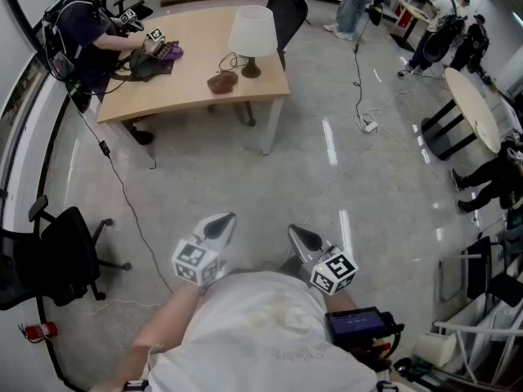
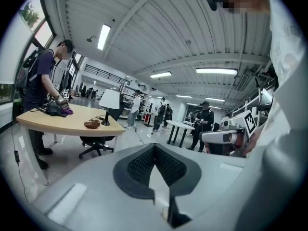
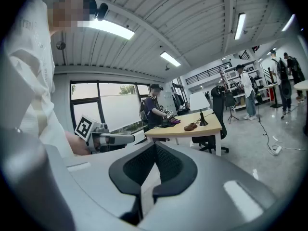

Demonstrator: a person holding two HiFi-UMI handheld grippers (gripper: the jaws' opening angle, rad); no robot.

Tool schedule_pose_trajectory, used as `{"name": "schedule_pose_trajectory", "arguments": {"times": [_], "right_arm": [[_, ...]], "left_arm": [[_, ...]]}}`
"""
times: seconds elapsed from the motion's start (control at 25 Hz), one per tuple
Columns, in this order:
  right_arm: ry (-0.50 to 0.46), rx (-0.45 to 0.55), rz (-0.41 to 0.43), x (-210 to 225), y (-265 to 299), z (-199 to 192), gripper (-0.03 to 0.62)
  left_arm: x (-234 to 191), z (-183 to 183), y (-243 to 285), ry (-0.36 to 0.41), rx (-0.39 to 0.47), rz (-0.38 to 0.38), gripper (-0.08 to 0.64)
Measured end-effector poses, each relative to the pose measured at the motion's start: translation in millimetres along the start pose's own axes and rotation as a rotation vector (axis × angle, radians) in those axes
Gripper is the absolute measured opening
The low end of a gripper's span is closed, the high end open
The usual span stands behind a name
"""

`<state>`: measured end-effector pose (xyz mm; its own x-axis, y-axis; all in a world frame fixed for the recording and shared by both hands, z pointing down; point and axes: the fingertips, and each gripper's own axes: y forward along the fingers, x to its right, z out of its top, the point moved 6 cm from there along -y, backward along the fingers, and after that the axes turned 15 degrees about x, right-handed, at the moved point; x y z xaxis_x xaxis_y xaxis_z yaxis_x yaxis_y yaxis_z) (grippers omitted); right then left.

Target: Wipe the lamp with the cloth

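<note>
The lamp (image 1: 252,33), with a white shade on a dark stem, stands on the far wooden table (image 1: 196,96). A brown cloth (image 1: 221,81) lies just beside its base, with a dark cord between them. Both my grippers are far from the table, held close to my chest above the floor. The left gripper (image 1: 221,221) and the right gripper (image 1: 301,235) are shut on nothing, side by side and aimed toward the table. In the left gripper view the lamp (image 2: 109,100) and cloth (image 2: 91,124) appear small beyond the gripper (image 2: 154,147). The right gripper view shows the same lamp (image 3: 198,101) and cloth (image 3: 191,126) past the gripper (image 3: 155,144).
A person (image 1: 90,31) stands at the table's left end handling dark and purple items (image 1: 159,58). A black office chair (image 1: 57,256) is at my left, another (image 1: 286,6) behind the table. A cable and power strip (image 1: 368,125) lie on the floor; a round table (image 1: 478,109) stands at the right.
</note>
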<state>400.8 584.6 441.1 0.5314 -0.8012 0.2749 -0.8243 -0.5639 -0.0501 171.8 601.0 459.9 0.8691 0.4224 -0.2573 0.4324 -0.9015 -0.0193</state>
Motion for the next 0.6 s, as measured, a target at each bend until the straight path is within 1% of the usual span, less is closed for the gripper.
{"name": "schedule_pose_trajectory", "arguments": {"times": [0.2, 0.4, 0.6], "right_arm": [[0.005, 0.028, -0.04, 0, -1, -1, 0.014], [-0.039, 0.014, -0.029, -4, -5, 3, 0.014], [-0.039, 0.019, -0.02, 9, 10, 6, 0.014]], "left_arm": [[0, 2, -5, 0.009, 0.01, -0.012, 0.002], [9, 1, -5, 0.014, -0.008, -0.033, 0.002], [5, 15, 8, 0.034, 0.011, -0.027, 0.002]]}}
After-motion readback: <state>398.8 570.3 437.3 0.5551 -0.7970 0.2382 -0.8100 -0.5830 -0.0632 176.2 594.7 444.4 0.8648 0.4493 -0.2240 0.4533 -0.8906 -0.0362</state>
